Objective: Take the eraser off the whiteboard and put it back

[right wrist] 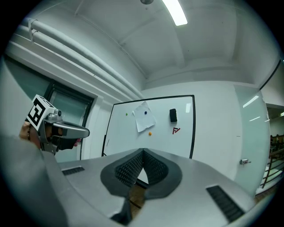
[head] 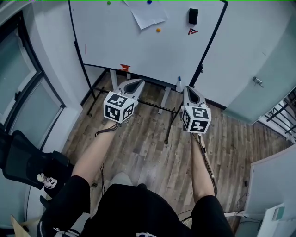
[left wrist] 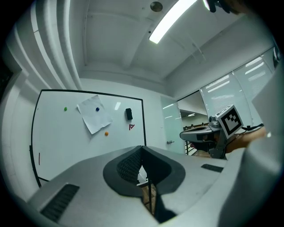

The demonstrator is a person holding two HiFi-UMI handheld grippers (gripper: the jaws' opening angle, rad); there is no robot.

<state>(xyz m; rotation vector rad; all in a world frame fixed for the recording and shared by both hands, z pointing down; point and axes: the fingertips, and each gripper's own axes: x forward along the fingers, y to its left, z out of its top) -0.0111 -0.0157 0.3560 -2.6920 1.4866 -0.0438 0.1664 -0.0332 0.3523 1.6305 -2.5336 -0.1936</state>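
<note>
You stand facing a whiteboard (head: 106, 46) on a wheeled frame over a wood floor, a gripper held out level in each hand and both well short of the board. The left gripper (head: 135, 83) has its jaws brought together with nothing between them, and the right gripper (head: 189, 89) is closed and empty in the same way. The eraser (head: 193, 16) is a small dark upright block stuck high on the board near its right edge, just above a small red mark (head: 193, 31). To its left a sheet of paper (head: 146, 14) is pinned by a blue magnet (head: 149, 2), with an orange magnet (head: 158, 30) below the sheet. The eraser sits nearer your right gripper than your left. It looks light, with what is probably a stiff plastic back and a soft felt face against the board, and it most likely clings by a magnet, so expect a small tug as it lets go. It should not be fragile, though smooth plastic sides may slip. Part the jaws first, take it across its narrow width by the two long sides near the middle, and pull straight away from the board
</note>
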